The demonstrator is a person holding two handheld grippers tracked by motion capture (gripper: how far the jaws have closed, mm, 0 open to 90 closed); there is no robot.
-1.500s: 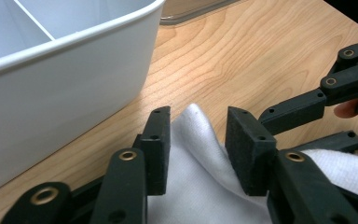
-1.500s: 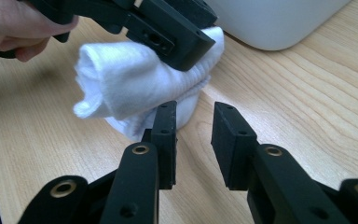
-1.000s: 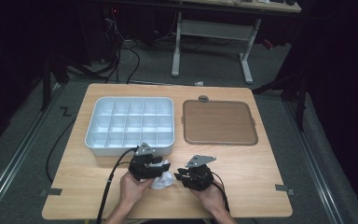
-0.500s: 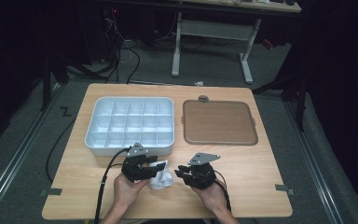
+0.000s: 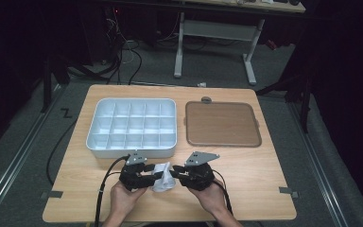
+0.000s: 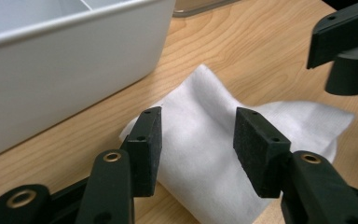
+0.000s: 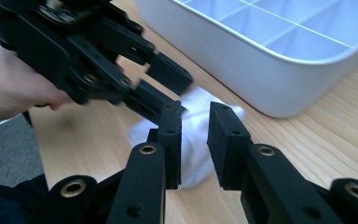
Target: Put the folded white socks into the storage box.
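the soft white cloth (image 5: 162, 176) lies crumpled on the wood table (image 5: 264, 184), between both grippers. the left gripper (image 6: 196, 140) is wide open, its jaws on either side of a raised fold. the right gripper (image 7: 195, 140) has been closing; there is a small gap, and the cloth shows between its jaws but is not pinched. the high view shows a smooth white tray (image 5: 99, 142) with little boxes.

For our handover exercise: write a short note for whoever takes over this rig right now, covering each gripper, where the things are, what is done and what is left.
Left gripper: jaws open, astride the white cloth, pads not pressing it.
Right gripper: jaws have just been closing, a narrow gap remains, cloth ahead between them, not yet gripped.
Cloth: crumpled on the table, between the two grippers, in front of the white compartment tray. Brown tray lies to its right.
Done: both grippers brought to the cloth.
Left: probably grip the cloth and handle it.
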